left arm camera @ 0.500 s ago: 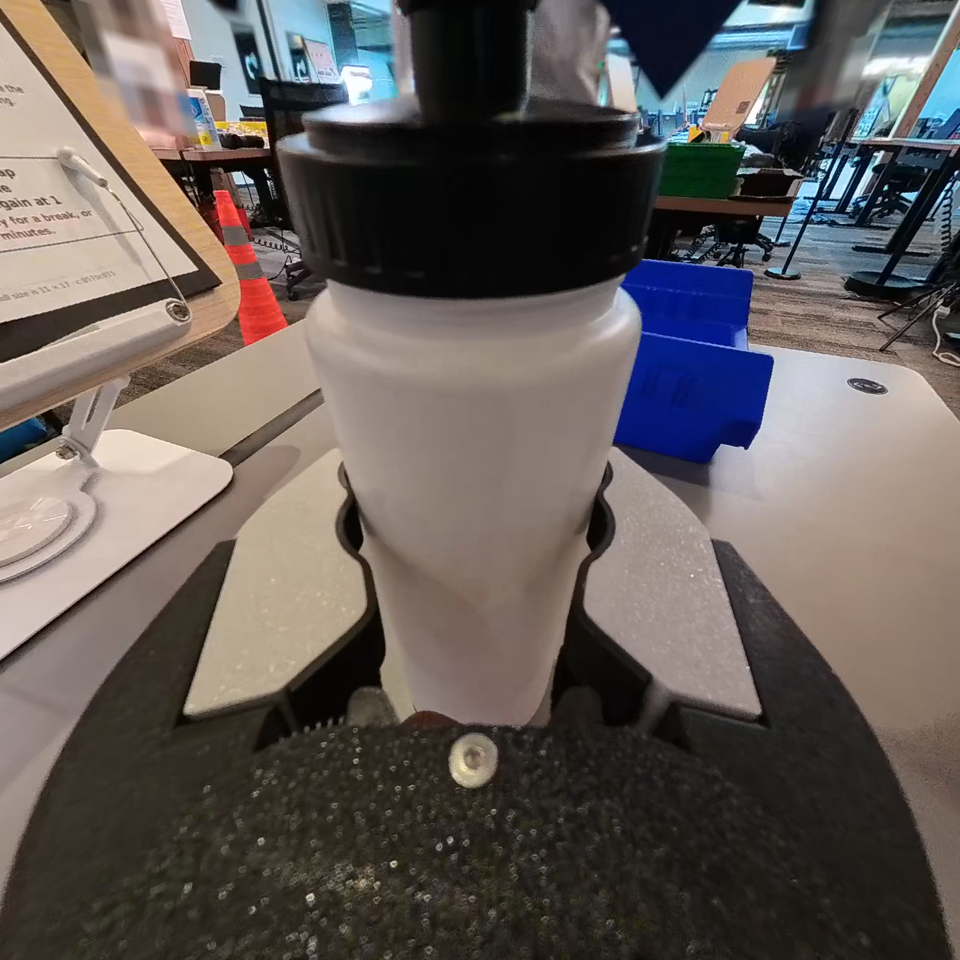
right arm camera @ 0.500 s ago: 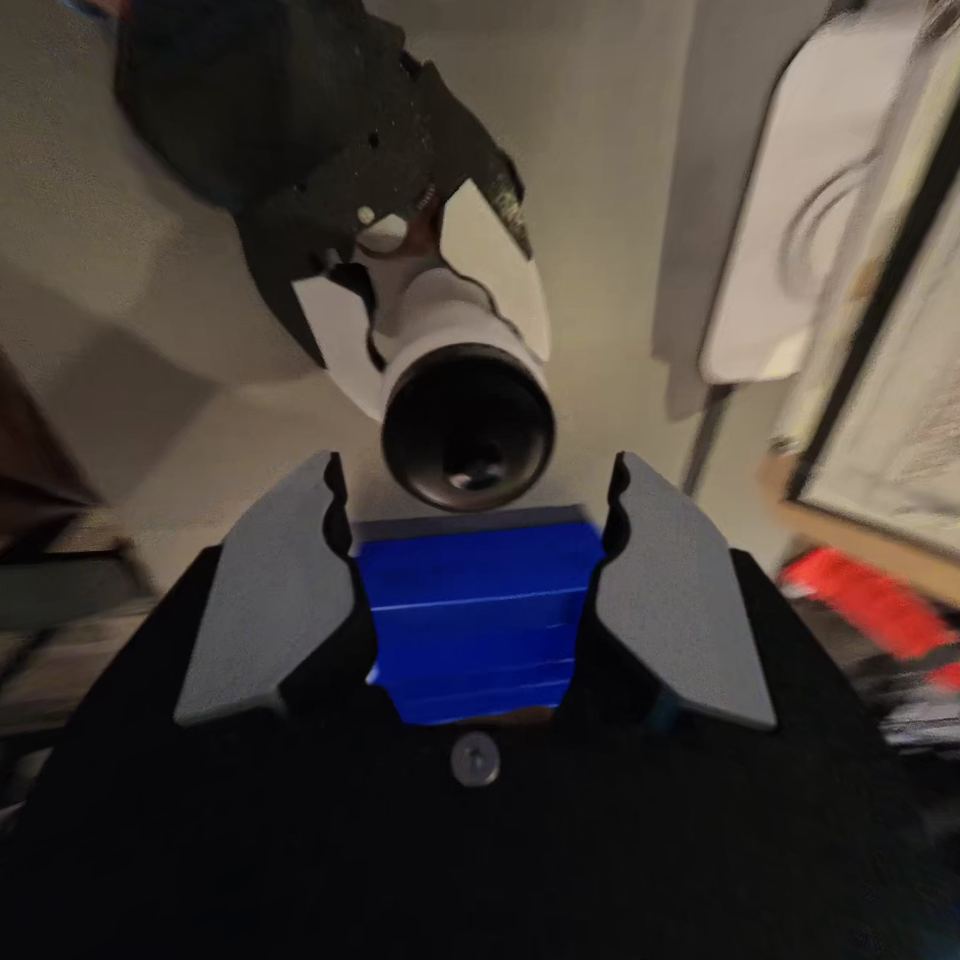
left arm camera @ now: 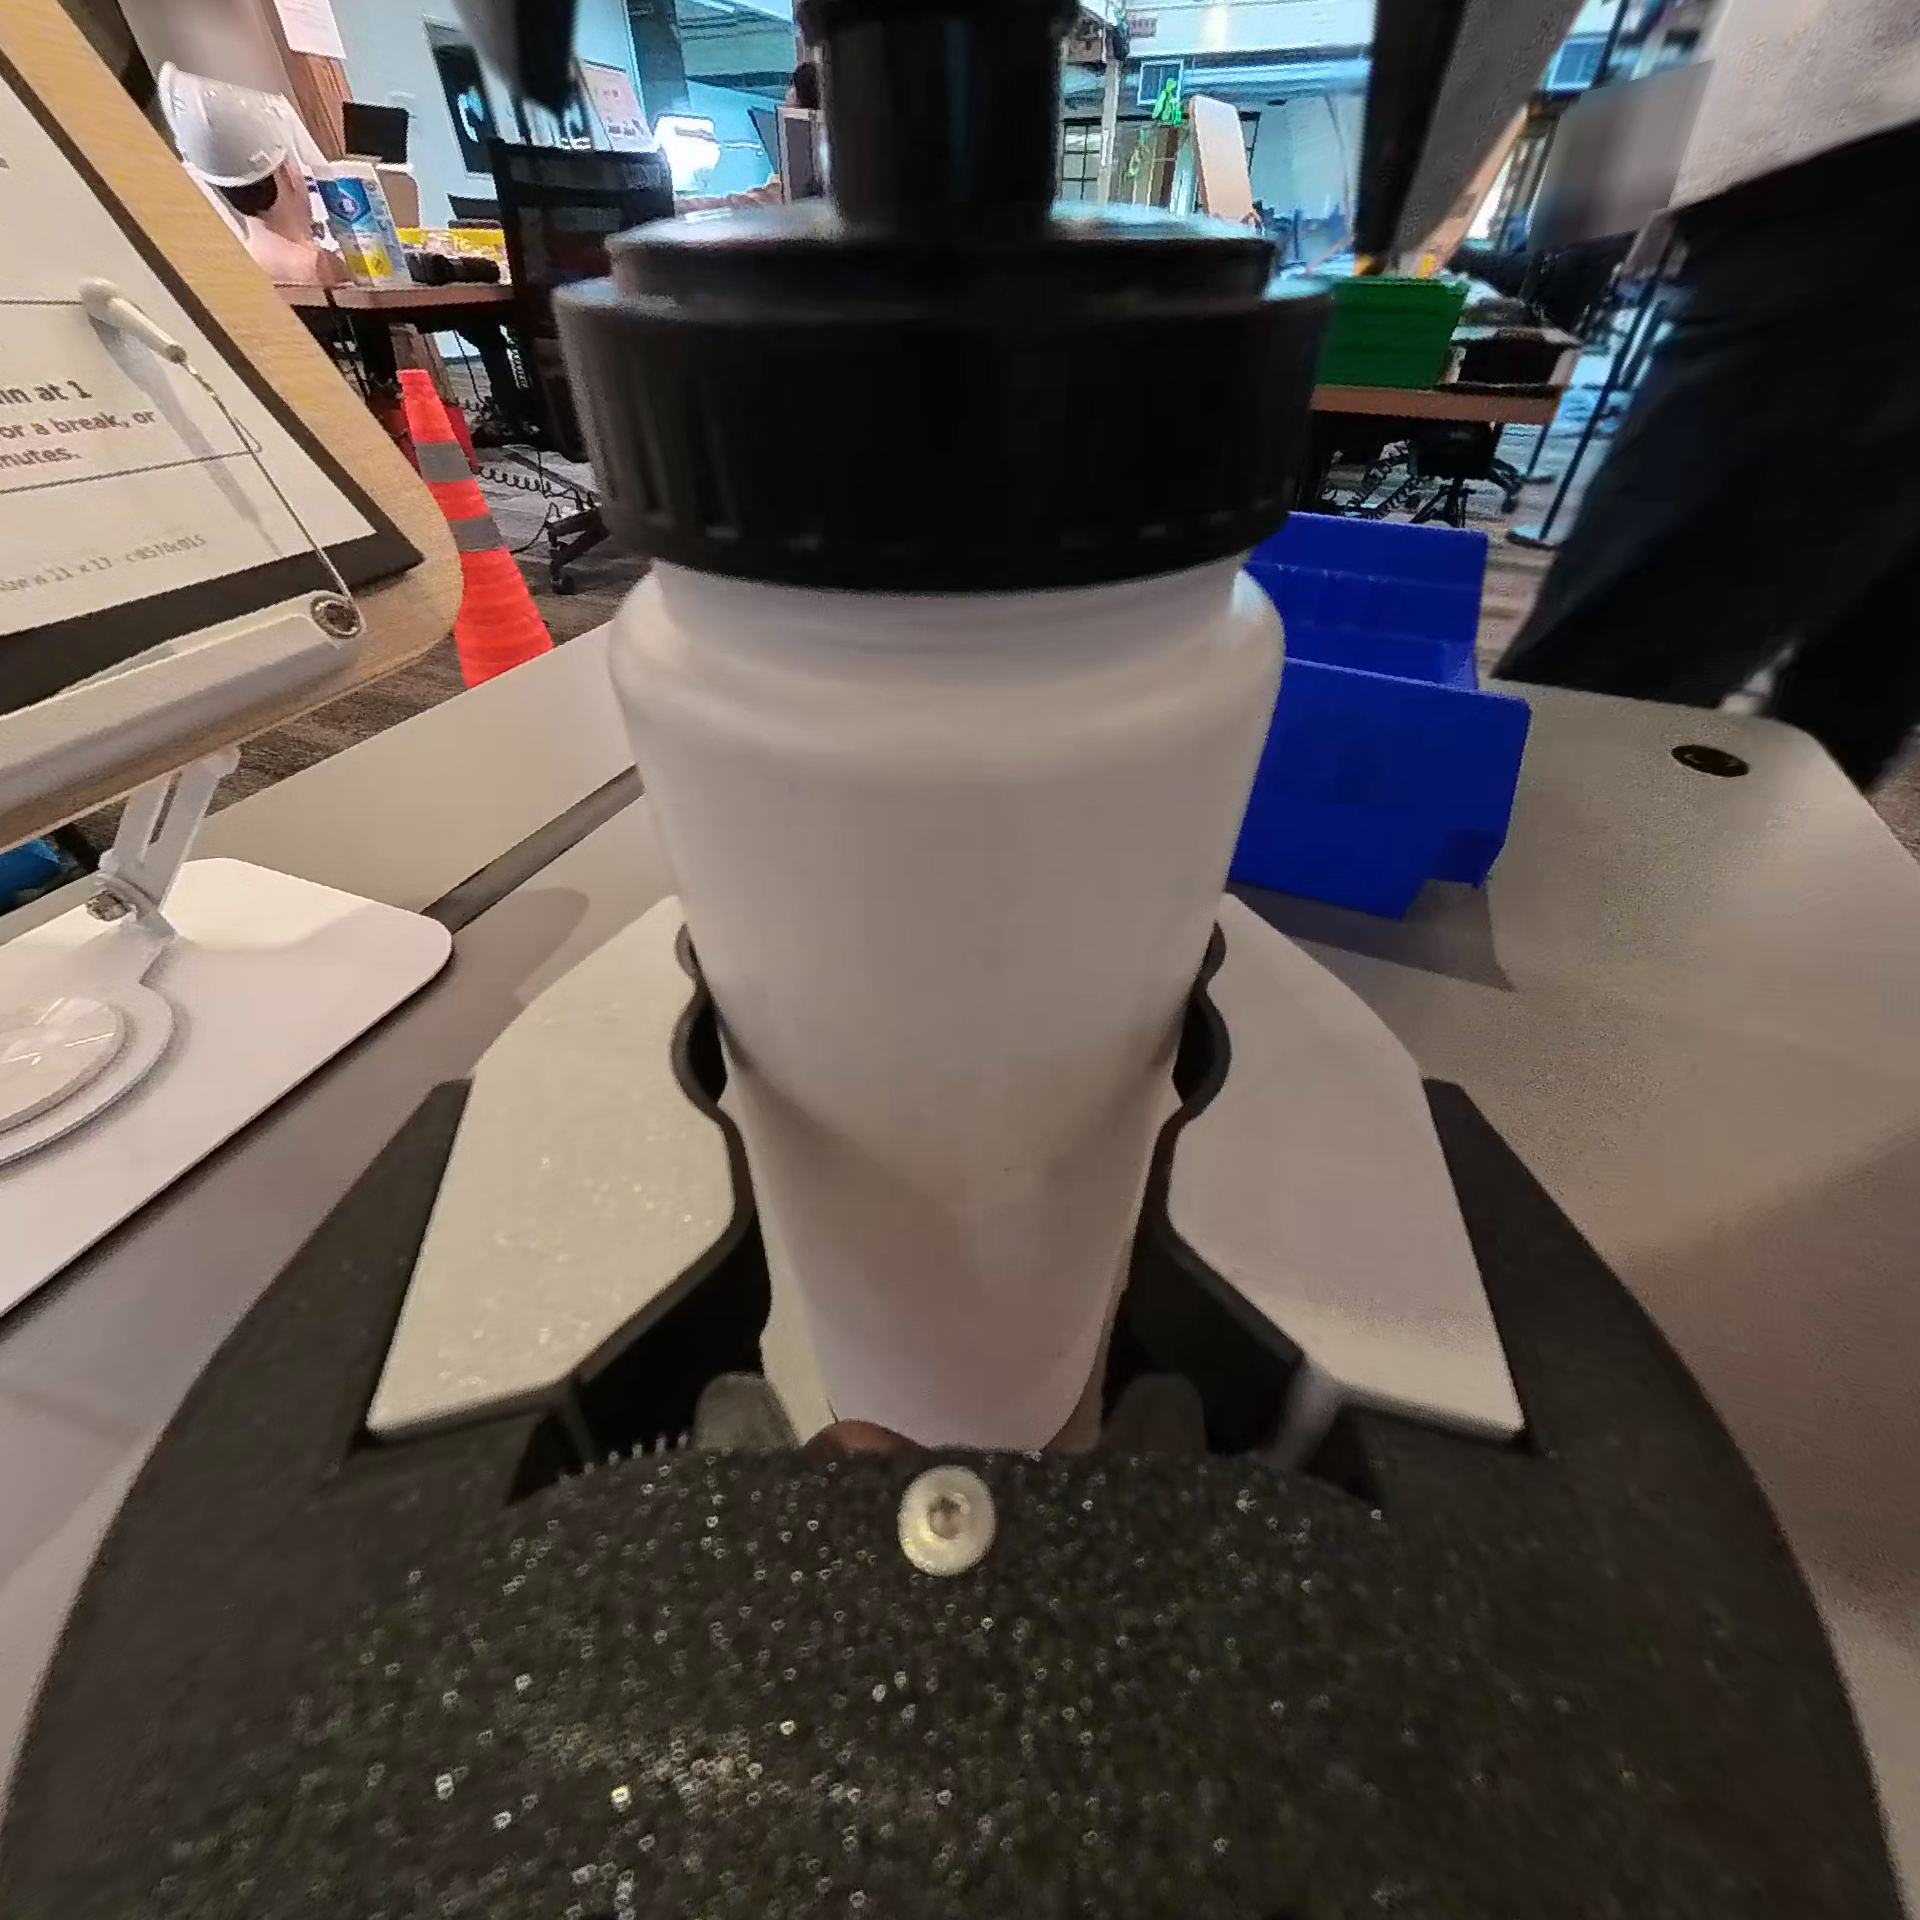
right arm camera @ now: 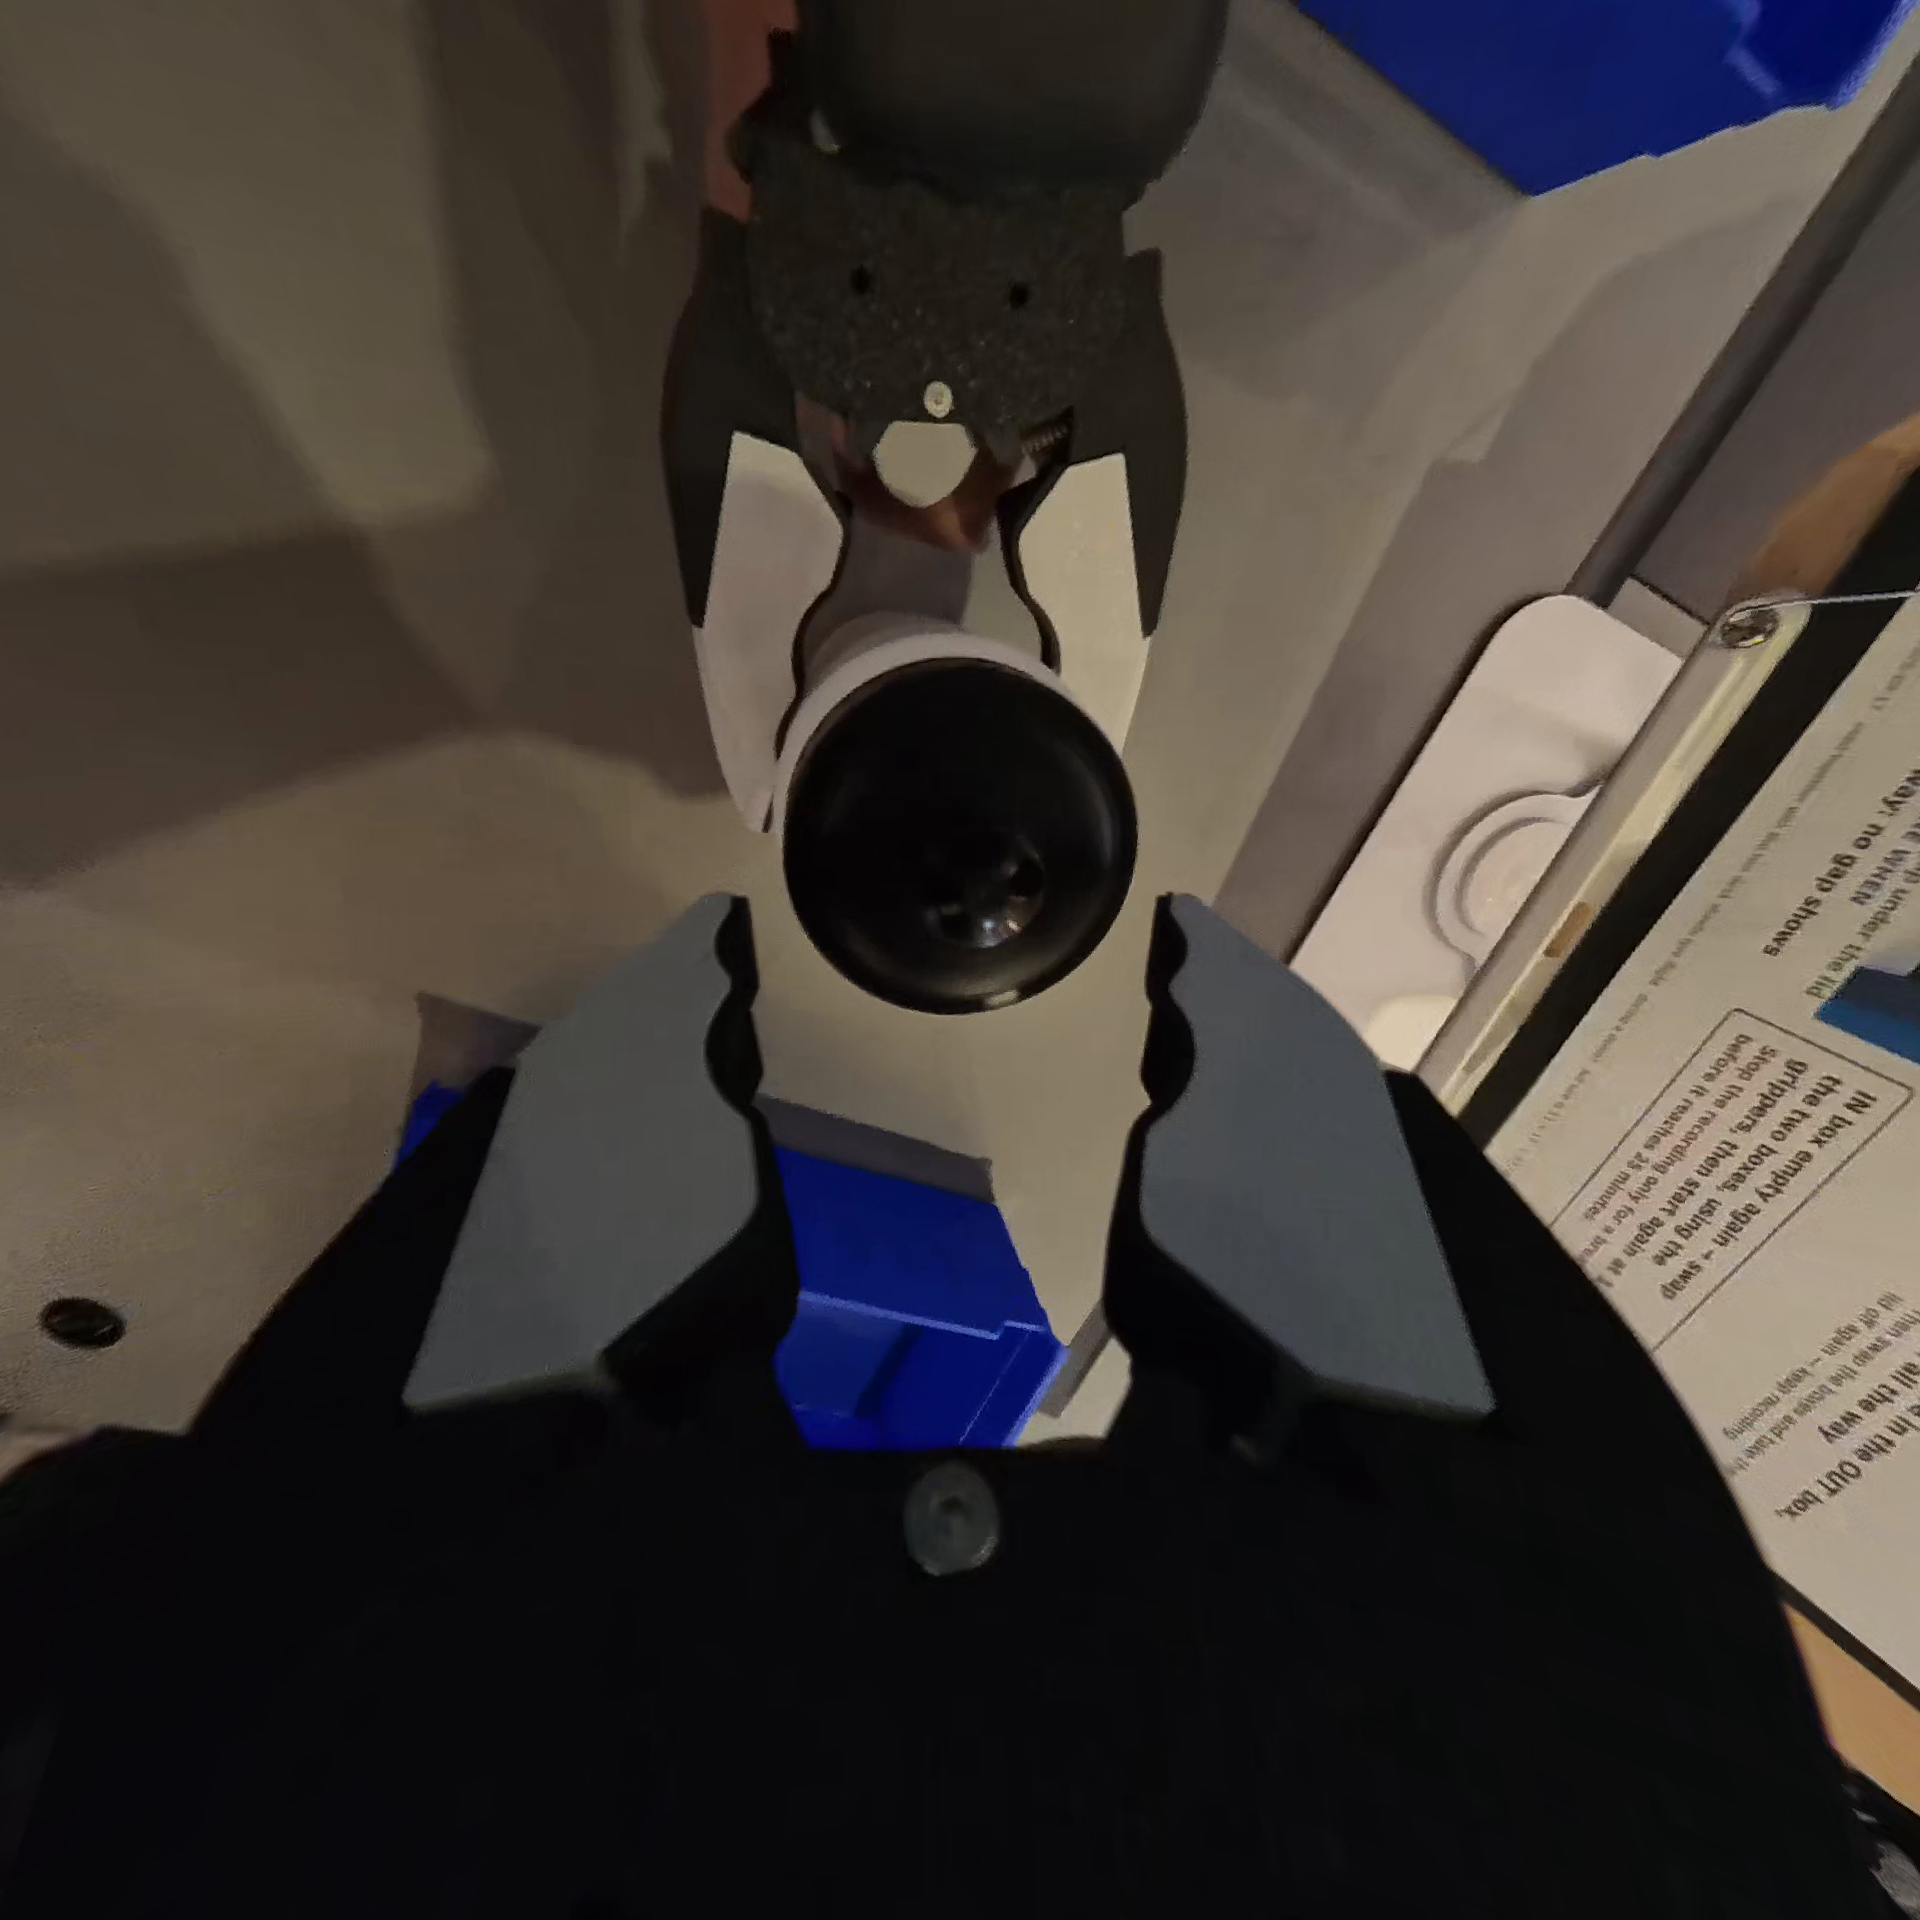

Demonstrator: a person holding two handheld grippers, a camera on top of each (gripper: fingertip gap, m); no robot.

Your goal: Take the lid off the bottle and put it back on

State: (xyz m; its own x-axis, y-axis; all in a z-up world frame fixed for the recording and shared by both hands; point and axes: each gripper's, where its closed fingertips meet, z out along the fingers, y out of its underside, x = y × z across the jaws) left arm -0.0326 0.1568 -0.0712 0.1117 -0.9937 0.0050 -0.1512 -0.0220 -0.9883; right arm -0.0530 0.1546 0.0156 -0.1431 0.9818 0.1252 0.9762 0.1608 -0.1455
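Standing upright between the grey fingers (left arm camera: pixel 582 1174) of the left gripper (left arm camera: pixel 951 997), the white bottle (left arm camera: pixel 945 894) is clamped at its lower body, both pads pressed against it. The black lid (left arm camera: pixel 940 416) is seated on the bottle. The right gripper (right arm camera: pixel 948 935) is held above, jaws wide and bare, with the lid (right arm camera: pixel 958 836) seen just beyond its fingertips. A blue bin (left arm camera: pixel 1371 717) is seen close behind the bottle, and a sign stand (left arm camera: pixel 187 935) to the left on the grey table (left arm camera: pixel 1662 1039).
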